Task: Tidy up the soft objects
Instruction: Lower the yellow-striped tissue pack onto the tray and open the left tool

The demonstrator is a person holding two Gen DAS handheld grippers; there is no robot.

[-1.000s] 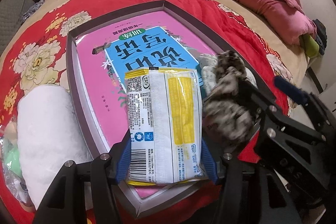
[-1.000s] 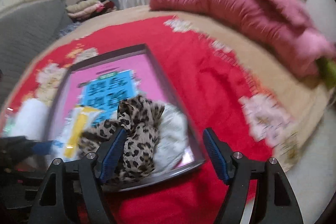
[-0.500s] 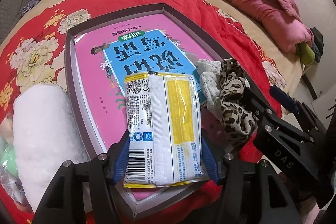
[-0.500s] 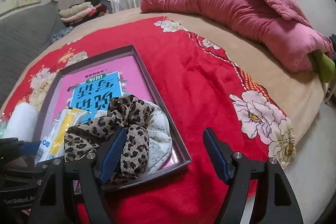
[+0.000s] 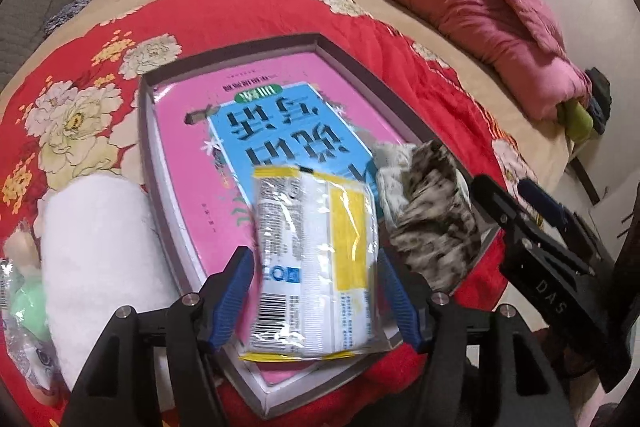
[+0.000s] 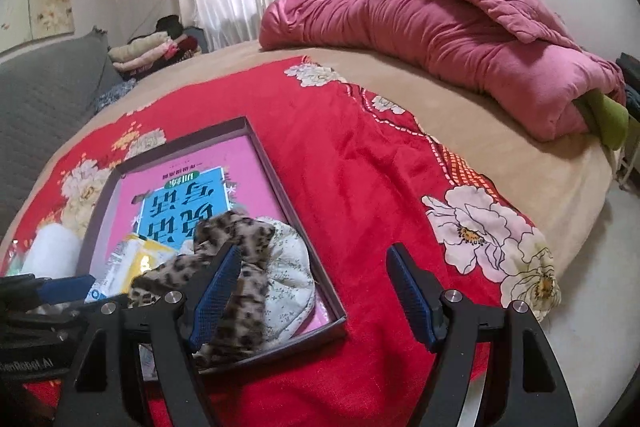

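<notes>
- Left tool (image 5: 316, 291): jaws had just been opening; the tissue pack (image 5: 316, 263) lay between the blue pads, a gap showing on the left side, so the grip looked released.
- Tissue pack: white and yellow plastic wrap, lying in the near end of the shallow tray (image 5: 146, 131), on top of the pink book (image 5: 192, 155) that lined its floor; its near end reached the tray's front rim.
- Right tool (image 6: 314, 293): jaws wide apart, nothing between them; its left finger (image 6: 216, 291) stood in front of the leopard scrunchie (image 6: 236, 239).
- Leopard scrunchie and pale floral cloth (image 6: 288, 267): bundled in the tray's near right corner, just beside the pack.
- White fluffy roll (image 5: 96, 267): on the red floral blanket (image 6: 340, 167) of the bed, outside the tray's left wall, not yet put away.
- Risk, judged: the slick pack could slide over the low front rim if a pad dragged it on withdrawal.
- Risk, judged: the right tool's finger could snag the scrunchie and pull it out.
- Risk, judged: the soft bed could tilt the tray under pressure.
</notes>
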